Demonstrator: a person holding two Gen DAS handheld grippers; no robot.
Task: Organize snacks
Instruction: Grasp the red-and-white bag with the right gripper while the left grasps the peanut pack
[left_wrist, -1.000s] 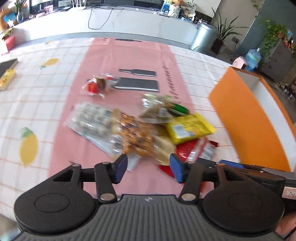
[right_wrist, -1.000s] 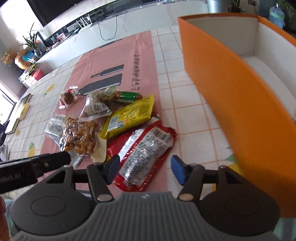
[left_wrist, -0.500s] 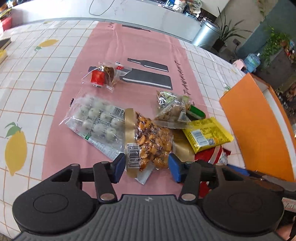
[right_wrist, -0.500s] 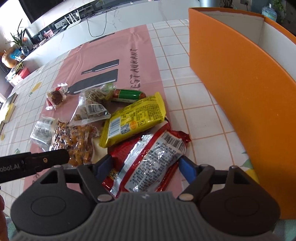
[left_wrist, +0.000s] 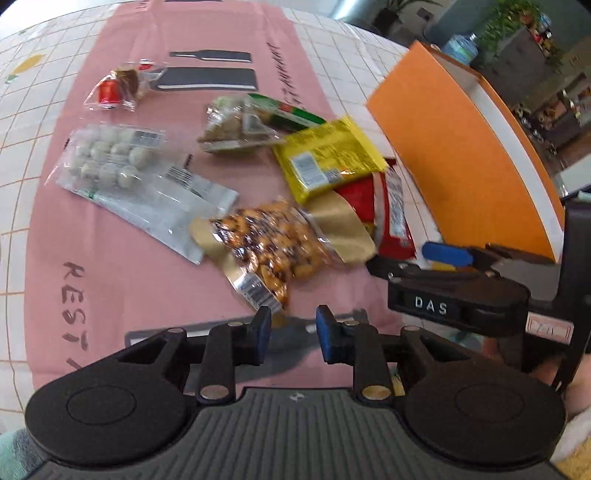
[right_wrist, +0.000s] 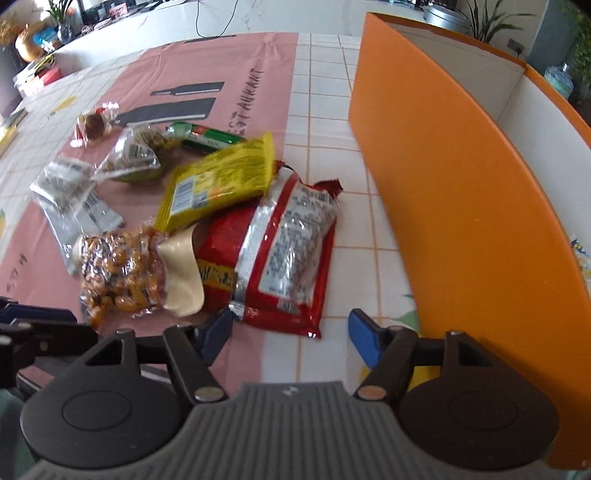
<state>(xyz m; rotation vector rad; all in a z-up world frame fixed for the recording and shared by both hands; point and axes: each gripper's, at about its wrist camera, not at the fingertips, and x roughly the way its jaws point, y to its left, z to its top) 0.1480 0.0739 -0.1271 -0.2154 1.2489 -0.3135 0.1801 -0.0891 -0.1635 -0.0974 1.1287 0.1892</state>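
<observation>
1. On the far left, a small red sweet wrapper (left_wrist: 114, 88) and a clear pack of white balls (left_wrist: 110, 158) lie on the pink runner (left_wrist: 110, 266). They sit in the same spots as a second ago. The runner's near-left stretch is bare.
2. The left gripper (left_wrist: 291, 325), wide a second ago, now has its jaws drawn narrow. The near corner of the peanut bag (left_wrist: 269, 247) is caught between them. Half a second back the bag overlapped the white-ball pack. It now lies slantwise, only its far end touching that pack.
3. At centre, a clear triangular bag (left_wrist: 236, 125) and a green sausage stick (right_wrist: 207, 136) rest beyond the yellow packet (right_wrist: 218, 181). The yellow packet overlaps the far end of the red packet (right_wrist: 288, 251).
4. The right gripper (right_wrist: 291, 328) is closing. Its jaws are still fairly wide, and its pads are not pressing on anything. The red packet's near edge lies just ahead, level with the fingertips. Half a second ago the packet reached down between them.
5. Bare tiled cloth (right_wrist: 325, 110) forms a narrow lane between the red packet and the orange box (right_wrist: 461, 221).
6. The box's tall wall closes off the right side. Its top is open, and its white inside shows.
</observation>
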